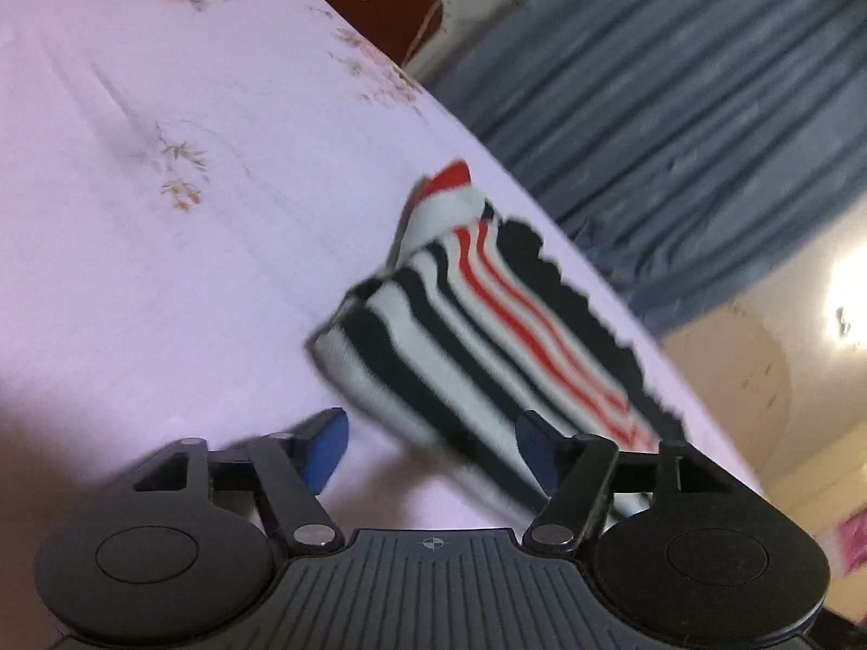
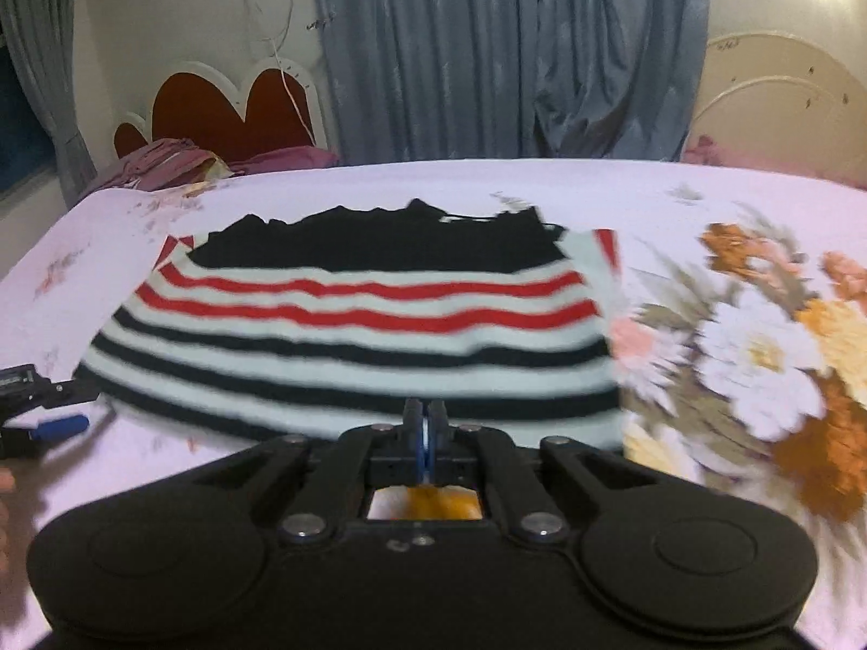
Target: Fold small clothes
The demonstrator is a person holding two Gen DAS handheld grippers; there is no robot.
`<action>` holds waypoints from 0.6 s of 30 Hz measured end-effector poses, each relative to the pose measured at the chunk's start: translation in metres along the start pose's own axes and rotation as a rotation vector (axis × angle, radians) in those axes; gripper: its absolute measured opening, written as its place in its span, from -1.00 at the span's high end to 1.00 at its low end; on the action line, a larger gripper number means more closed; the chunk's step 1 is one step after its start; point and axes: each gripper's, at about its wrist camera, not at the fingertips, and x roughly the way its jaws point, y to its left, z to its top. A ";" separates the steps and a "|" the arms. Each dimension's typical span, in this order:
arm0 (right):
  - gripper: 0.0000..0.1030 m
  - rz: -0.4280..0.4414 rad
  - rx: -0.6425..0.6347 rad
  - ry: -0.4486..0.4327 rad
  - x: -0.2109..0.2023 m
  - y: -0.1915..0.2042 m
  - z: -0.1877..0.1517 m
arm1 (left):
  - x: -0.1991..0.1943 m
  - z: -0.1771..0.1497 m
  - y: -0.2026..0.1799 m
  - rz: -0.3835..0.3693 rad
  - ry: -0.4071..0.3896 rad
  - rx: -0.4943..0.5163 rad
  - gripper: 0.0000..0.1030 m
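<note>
A small striped garment (image 2: 352, 325), black, white and red, lies folded on the pale floral bedsheet (image 2: 623, 184). In the left wrist view the striped garment (image 1: 477, 336) lies just ahead of my left gripper (image 1: 433, 449), which is open, its blue pads either side of the near corner of the cloth and not touching it. My right gripper (image 2: 424, 422) is shut at the garment's near edge; a sliver of white shows between the pads, and I cannot tell whether cloth is pinched. The left gripper's blue tip (image 2: 59, 427) shows at the left edge of the right wrist view.
The sheet has a large orange and white flower print (image 2: 758, 357) to the right of the garment. A crumpled purple cloth (image 2: 162, 162) lies at the far left by a red headboard (image 2: 227, 108). Grey curtains (image 2: 487, 54) hang behind the bed's far edge.
</note>
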 end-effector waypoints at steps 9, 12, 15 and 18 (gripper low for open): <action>0.96 0.071 -0.010 0.034 0.069 0.040 0.041 | 0.040 0.014 0.003 -0.078 -0.074 -0.087 -0.33; 0.96 0.070 -0.009 0.048 0.079 0.043 0.043 | 0.050 0.017 -0.001 -0.052 -0.076 -0.091 0.45; 0.96 0.071 -0.006 0.052 0.083 0.042 0.042 | 0.031 0.022 0.003 -0.219 -0.178 -0.150 0.72; 0.96 0.084 -0.009 0.042 0.084 0.041 0.041 | 0.030 0.026 -0.010 -0.197 -0.171 -0.057 0.72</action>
